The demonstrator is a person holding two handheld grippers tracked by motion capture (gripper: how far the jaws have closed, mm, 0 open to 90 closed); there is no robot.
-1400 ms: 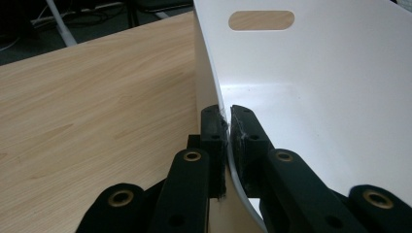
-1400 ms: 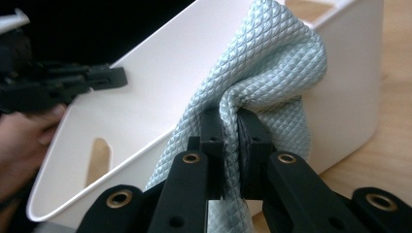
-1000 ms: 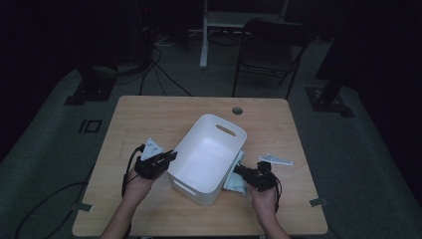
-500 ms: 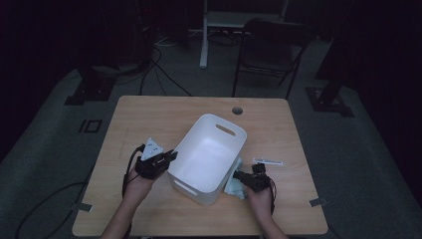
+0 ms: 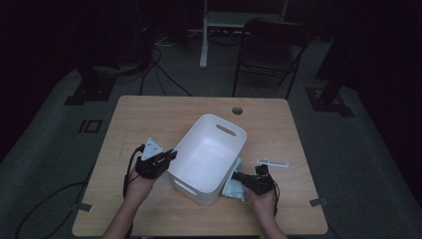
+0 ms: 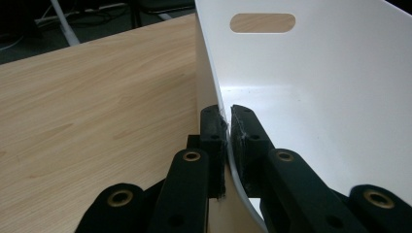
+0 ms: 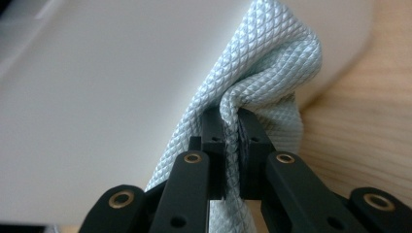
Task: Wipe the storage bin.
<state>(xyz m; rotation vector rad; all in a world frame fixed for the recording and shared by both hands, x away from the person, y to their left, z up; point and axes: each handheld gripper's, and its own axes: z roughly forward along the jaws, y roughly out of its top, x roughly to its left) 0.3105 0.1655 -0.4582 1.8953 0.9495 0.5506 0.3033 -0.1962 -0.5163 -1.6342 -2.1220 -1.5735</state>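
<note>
A white plastic bin [image 5: 206, 159] with handle slots stands in the middle of the wooden table, its opening facing up. My left gripper [image 5: 166, 158] is shut on the bin's left wall; in the left gripper view the thin white wall [image 6: 214, 77] is pinched between the two black jaws. My right gripper [image 5: 238, 177] is shut on a pale blue waffle-textured cloth [image 5: 234, 186] that lies against the bin's right side. In the right gripper view the cloth [image 7: 262, 68] bunches up between the jaws and presses on the bin's outer wall [image 7: 97, 97].
A small white clip-like piece [image 5: 272, 163] lies on the table [image 5: 149, 114] to the right of the bin. A round cable hole [image 5: 237, 110] sits near the far edge. A folding chair [image 5: 271, 50] and stands are on the floor beyond.
My right gripper with the cloth has shifted a little left and down, closer against the bin's right side. The white piece on the table is now uncovered. The left gripper has stayed put.
</note>
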